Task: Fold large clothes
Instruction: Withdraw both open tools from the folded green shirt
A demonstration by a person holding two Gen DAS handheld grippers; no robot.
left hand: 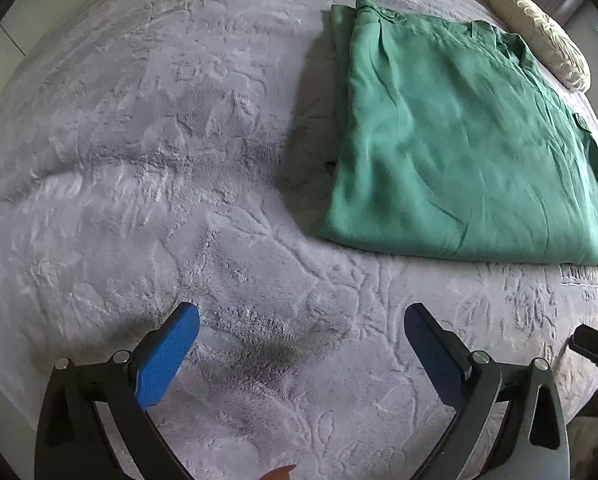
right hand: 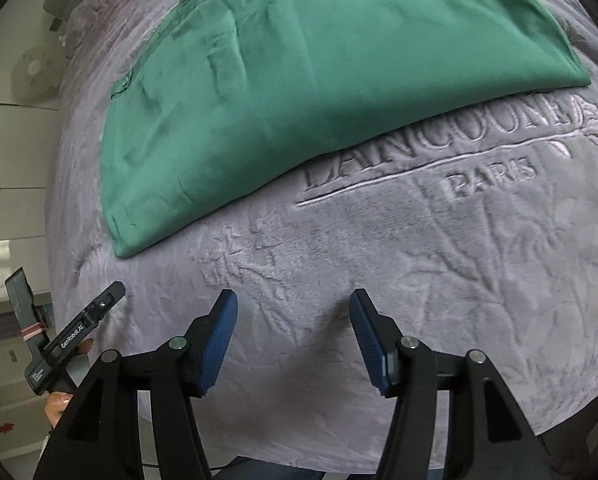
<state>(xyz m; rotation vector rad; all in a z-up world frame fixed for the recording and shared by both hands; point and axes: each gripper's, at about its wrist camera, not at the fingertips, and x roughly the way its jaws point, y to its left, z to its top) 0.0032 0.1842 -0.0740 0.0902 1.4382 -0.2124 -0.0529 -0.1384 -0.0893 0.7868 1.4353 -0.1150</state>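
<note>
Lying folded into a flat rectangle, the green woven-fabric garment (left hand: 463, 140) rests on the grey plush embossed blanket (left hand: 139, 160) covering the bed, with a cream patterned pillow (left hand: 539, 36) just beyond its far edge. The left gripper (left hand: 301, 328) hovers over bare blanket, near the garment's closest edge, its blue-padded jaws spread wide and holding nothing. The right gripper (right hand: 293, 312) likewise hangs above the blanket, jaws parted and empty, near embossed lettering (right hand: 451, 148) beside the garment (right hand: 299, 80).
</note>
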